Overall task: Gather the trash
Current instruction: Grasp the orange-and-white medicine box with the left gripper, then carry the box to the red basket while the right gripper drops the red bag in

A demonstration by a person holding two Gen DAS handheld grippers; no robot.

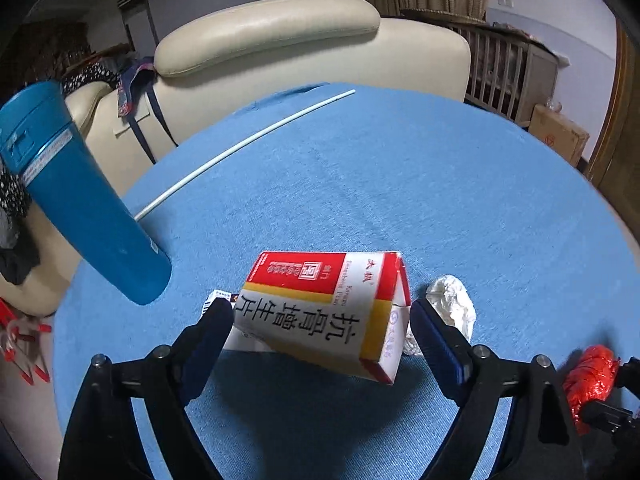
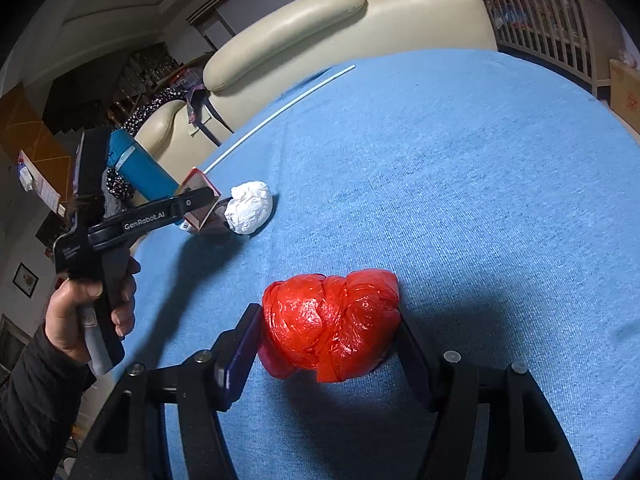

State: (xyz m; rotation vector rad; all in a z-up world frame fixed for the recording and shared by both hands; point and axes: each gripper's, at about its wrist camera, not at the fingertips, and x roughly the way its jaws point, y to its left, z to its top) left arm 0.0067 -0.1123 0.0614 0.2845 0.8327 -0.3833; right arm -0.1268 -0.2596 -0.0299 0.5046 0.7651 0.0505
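Observation:
My left gripper [image 1: 322, 316] is shut on a red, white and yellow medicine box [image 1: 324, 312], tilted, just above the blue tablecloth [image 1: 400, 184]. A crumpled white paper ball [image 1: 452, 304] lies right beside the box's right end. My right gripper [image 2: 328, 332] is shut on a knotted red plastic bag [image 2: 330, 322] at the cloth. In the right wrist view the left gripper [image 2: 208, 204] holds the box [image 2: 198, 182] next to the white ball [image 2: 250, 207]. The red bag also shows in the left wrist view [image 1: 590, 380].
A tall blue tumbler [image 1: 76, 196] stands at the table's left edge, close to the box. A thin white rod [image 1: 244, 146] lies across the far left of the cloth. A cream sofa [image 1: 280, 40] stands behind the table.

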